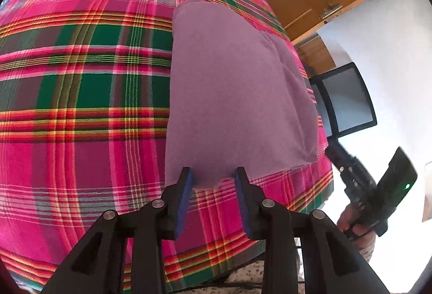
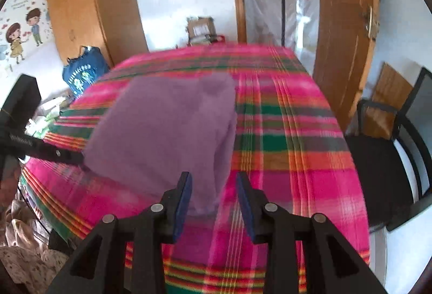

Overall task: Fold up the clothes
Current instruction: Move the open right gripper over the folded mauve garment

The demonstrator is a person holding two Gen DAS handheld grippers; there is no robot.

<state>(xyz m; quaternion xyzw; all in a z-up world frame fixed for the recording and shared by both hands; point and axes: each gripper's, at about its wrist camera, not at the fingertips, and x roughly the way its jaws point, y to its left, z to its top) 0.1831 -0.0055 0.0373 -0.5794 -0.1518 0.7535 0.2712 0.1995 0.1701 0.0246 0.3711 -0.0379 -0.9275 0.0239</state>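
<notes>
Folded mauve fleece garment (image 1: pixel 232 94) flat on plaid-covered surface (image 1: pixel 81 78), long axis running away; left hand-held gripper (image 1: pixel 214 180) nearer (near hem), right hand-held gripper (image 2: pixel 214 186) too; both agape, empty.

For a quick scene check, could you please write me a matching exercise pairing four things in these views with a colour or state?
Things:
1. folded garment
2. tablecloth
3. left gripper
4. chair

Descriptions:
a. black
b. open, at the cloth's near edge
c. plain purple
d. pink and green plaid

Pairs: 1-c, 2-d, 3-b, 4-a
</notes>
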